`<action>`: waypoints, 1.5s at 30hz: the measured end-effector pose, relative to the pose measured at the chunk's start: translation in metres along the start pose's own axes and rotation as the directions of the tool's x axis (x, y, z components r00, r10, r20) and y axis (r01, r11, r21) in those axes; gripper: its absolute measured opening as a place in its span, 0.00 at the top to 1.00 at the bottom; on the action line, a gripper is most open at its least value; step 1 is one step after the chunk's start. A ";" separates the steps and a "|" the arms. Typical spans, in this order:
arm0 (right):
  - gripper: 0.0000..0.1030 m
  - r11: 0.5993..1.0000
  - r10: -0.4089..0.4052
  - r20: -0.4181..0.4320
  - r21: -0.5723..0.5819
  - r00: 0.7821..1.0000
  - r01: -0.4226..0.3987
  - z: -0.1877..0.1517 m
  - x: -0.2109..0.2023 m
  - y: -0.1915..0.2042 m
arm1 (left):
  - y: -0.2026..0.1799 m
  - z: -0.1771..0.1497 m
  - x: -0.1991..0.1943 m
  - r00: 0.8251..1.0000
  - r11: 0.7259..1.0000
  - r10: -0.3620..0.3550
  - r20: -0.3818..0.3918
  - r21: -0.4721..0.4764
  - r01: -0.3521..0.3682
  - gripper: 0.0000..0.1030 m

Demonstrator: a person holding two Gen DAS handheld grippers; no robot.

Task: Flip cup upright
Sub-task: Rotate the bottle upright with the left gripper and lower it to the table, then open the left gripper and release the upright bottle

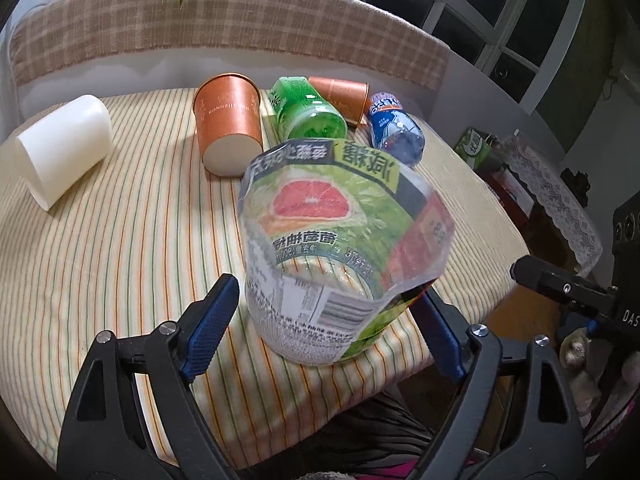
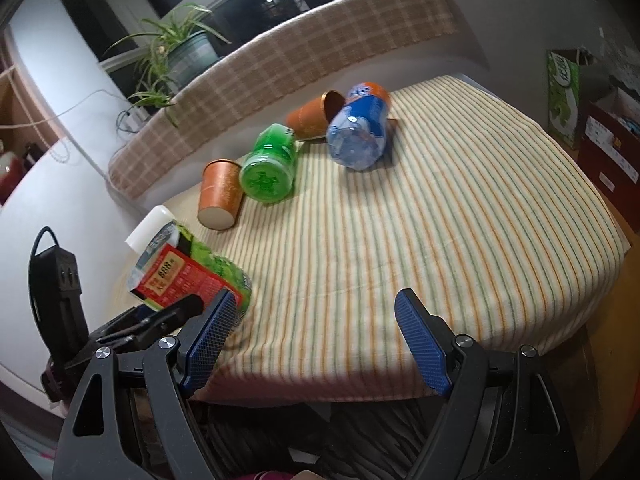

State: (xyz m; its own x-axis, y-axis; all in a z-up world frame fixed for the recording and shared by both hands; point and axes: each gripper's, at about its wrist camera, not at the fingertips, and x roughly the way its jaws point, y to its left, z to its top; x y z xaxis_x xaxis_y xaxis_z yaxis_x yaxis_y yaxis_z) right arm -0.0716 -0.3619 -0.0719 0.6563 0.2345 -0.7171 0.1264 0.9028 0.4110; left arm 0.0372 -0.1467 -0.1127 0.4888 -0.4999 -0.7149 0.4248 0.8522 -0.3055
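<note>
A clear plastic cup with a grapefruit label (image 1: 320, 216) leans on the striped cloth near the table's front edge. Its rounded clear end rests on the cloth and its creased end points up and away. My left gripper (image 1: 328, 286) is open around its lower part, one blue pad on each side. From the right wrist, the same cup (image 2: 188, 276) shows tilted at the left. My right gripper (image 2: 316, 296) is open over bare cloth with nothing in it. An orange paper cup (image 1: 230, 124) lies on its side, base towards me.
A white cup (image 1: 64, 148), a green bottle cup (image 1: 308, 110), a second orange cup (image 1: 340, 98) and a blue bottle cup (image 1: 394, 128) lie on their sides further back. A checked cloth ledge (image 1: 240, 20) bounds the far side. The table edge (image 2: 400, 384) is just below my right gripper.
</note>
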 end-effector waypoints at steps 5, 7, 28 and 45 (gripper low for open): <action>0.21 0.999 0.016 0.005 -0.047 1.000 -0.016 0.000 0.002 0.009 | -0.001 -0.006 0.000 1.000 1.000 0.006 0.010 -0.001 -0.006 0.11; 0.21 0.998 0.025 0.007 -0.066 1.000 -0.025 0.000 0.003 0.012 | -0.001 -0.009 -0.001 1.000 1.000 0.008 0.019 -0.003 -0.008 0.10; 0.21 0.978 0.078 0.082 -0.201 0.994 -0.060 -0.007 0.005 0.031 | 0.011 -0.048 -0.032 0.988 0.993 0.115 0.106 -0.036 -0.112 0.10; 0.18 0.925 0.011 0.371 -0.357 0.929 0.132 -0.009 -0.017 0.070 | 0.007 -0.033 -0.123 0.777 0.910 0.406 0.482 -0.132 -0.393 0.00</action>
State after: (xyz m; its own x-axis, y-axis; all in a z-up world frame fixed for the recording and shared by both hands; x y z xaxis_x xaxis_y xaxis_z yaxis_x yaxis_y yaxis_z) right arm -0.0807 -0.2997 -0.0358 0.8868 0.0943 -0.4524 -0.0626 0.9945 0.0845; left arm -0.0448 -0.0743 -0.0475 0.9191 -0.1168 -0.3763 0.0933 0.9924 -0.0800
